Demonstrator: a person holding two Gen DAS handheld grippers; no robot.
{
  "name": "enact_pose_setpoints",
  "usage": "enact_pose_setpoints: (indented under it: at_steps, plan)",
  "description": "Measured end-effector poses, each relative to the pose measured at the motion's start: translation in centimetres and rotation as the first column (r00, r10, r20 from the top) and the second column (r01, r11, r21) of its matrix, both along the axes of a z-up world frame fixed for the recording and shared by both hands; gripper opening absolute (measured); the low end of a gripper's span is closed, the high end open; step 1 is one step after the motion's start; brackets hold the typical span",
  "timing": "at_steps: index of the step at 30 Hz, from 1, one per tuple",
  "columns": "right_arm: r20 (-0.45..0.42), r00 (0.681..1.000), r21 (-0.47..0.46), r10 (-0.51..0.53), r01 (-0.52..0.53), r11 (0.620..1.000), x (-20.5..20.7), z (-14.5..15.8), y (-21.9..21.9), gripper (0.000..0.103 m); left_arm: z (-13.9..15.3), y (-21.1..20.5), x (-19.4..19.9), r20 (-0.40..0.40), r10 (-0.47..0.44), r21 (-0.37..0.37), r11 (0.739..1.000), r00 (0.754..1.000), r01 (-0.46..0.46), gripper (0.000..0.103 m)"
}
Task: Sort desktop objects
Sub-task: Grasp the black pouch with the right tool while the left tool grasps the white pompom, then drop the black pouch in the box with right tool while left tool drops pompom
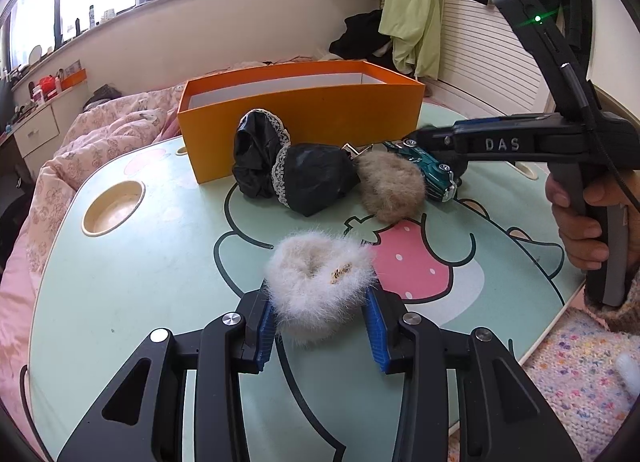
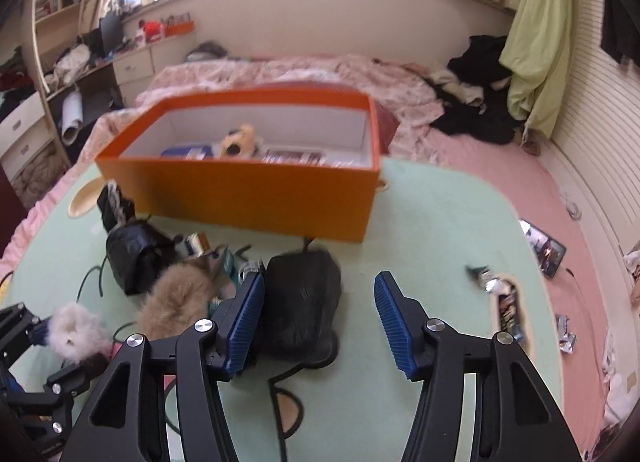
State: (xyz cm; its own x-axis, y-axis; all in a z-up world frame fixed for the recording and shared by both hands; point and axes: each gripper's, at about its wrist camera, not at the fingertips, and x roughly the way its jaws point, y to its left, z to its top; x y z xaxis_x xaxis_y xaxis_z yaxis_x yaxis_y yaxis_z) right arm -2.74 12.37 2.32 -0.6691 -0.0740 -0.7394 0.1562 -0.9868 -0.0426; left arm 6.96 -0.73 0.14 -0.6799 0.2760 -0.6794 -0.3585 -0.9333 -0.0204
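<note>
So my left tongs (image 1: 320, 318) are pinching the white puff (image 1: 318, 280), lower middle, ready for the box (image 1: 304, 118) up top. Right tongs (image 2: 320, 318) are spread around the black bag (image 2: 302, 302), not squeezing yet.

A home bedroom: a bed with a pink floral quilt (image 2: 304, 70), clothes heaped on it (image 2: 476, 102), curtains (image 2: 536, 42) by the window, and cluttered drawers (image 2: 132, 66).
</note>
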Motion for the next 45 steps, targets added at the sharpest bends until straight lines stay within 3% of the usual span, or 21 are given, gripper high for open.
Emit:
enact_pose_setpoints:
  at_steps: [2,3,5,8,10,15,22,27,30,33,37,42,43,44,45]
  plan:
    - [0.022,1.0,0.025,-0.004,0.003,1.0,-0.1,-0.8,-0.1,0.056,0.0,-0.1,0.0,0.001,0.0,0.006,1.0,1.0,0.0,0.04]
    - [0.04,0.999,0.035,0.002,-0.004,0.999,-0.2,-1.3,-0.1,0.05,0.0,-0.2,0.0,0.001,0.0,0.01,1.0,1.0,0.0,0.04]
    - [0.019,1.0,-0.023,0.025,-0.024,0.999,0.3,-1.3,0.3,0.026,0.0,-0.3,0.0,0.002,-0.001,0.015,1.0,1.0,0.001,0.04]
    - [0.012,1.0,-0.064,-0.008,0.008,0.998,0.8,-0.9,1.4,0.026,0.0,-0.4,-0.1,0.002,-0.002,0.019,1.0,1.0,0.002,0.039]
    - [-0.015,1.0,-0.153,-0.006,0.004,0.988,1.6,-0.5,2.4,0.026,0.0,-0.4,-0.1,0.0,-0.001,0.02,1.0,1.0,0.001,0.039]
    - [-0.101,0.994,-0.153,0.034,-0.049,0.987,4.9,0.8,2.2,0.026,0.0,-0.9,-0.1,0.0,0.007,0.045,0.999,1.0,-0.007,0.039]
    - [-0.108,0.99,-0.188,0.093,-0.112,0.976,7.1,1.5,1.4,0.026,1.5,-1.7,1.3,-0.061,-0.02,0.116,0.993,0.998,0.027,0.039]
    - [-0.103,0.989,-0.182,0.103,-0.12,0.976,6.7,1.7,0.8,0.026,2.2,-1.5,0.3,-0.036,-0.032,0.138,0.99,0.999,0.037,0.039]
    - [-0.103,0.99,-0.18,0.098,-0.116,0.977,5.4,2.5,0.7,0.026,3.5,-2.0,-1.0,-0.034,-0.027,0.175,0.984,0.999,0.033,0.039]
    - [-0.118,0.988,-0.159,0.098,-0.116,0.98,3.5,3.9,0.6,0.026,5.5,-2.2,-2.9,-0.062,-0.017,0.151,0.988,0.998,0.026,0.039]
    - [-0.154,0.984,-0.117,0.093,-0.111,0.987,0.0,6.1,0.2,0.026,8.6,-2.8,-7.4,-0.078,-0.003,0.165,0.986,0.997,0.016,0.039]
    - [-0.129,0.989,-0.156,0.077,-0.097,0.983,-6.9,8.0,-0.6,0.027,11.0,-2.3,-15.1,-0.029,0.037,0.196,0.98,0.999,-0.03,0.039]
    - [-0.121,0.99,-0.169,0.068,-0.088,0.982,-8.1,8.0,-0.7,0.027,11.0,-2.1,-16.4,-0.006,0.034,0.205,0.978,0.999,-0.032,0.043]
    - [-0.117,0.991,-0.178,0.058,-0.078,0.981,-9.4,8.0,-0.9,0.03,10.6,-1.7,-18.0,0.033,0.02,0.216,0.976,0.999,-0.027,0.056]
    - [-0.11,0.993,-0.178,0.048,-0.067,0.982,-10.2,7.9,-1.0,0.049,10.3,-1.5,-19.1,0.067,0.026,0.211,0.977,0.997,-0.039,0.063]
